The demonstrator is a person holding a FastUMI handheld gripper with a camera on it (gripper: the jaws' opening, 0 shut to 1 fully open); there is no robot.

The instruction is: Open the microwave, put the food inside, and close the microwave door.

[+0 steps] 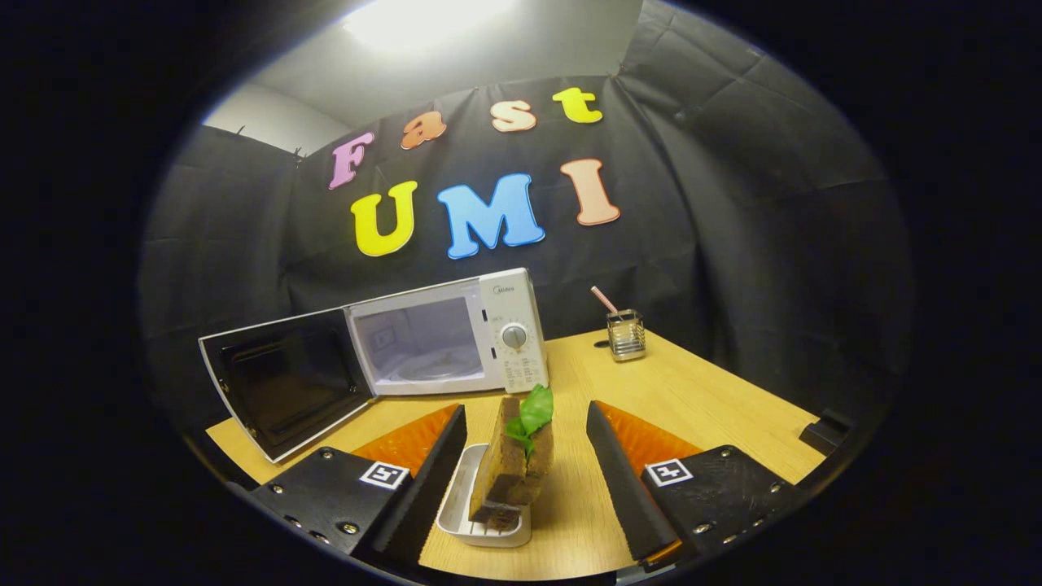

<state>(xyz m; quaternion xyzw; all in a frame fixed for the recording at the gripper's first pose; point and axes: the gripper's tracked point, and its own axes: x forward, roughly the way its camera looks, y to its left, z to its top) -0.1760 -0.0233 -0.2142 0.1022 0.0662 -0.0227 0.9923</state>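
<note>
A white microwave stands at the back of the wooden table, its door swung wide open to the left and the cavity with its turntable exposed. A brown sandwich with green leaf stands upright in a small white tray, between my fingers. My gripper is open; its fingers flank the food on both sides without touching it.
A small metal mesh holder with a pink stick in it stands on the table to the right of the microwave. A dark object sits at the table's right edge.
</note>
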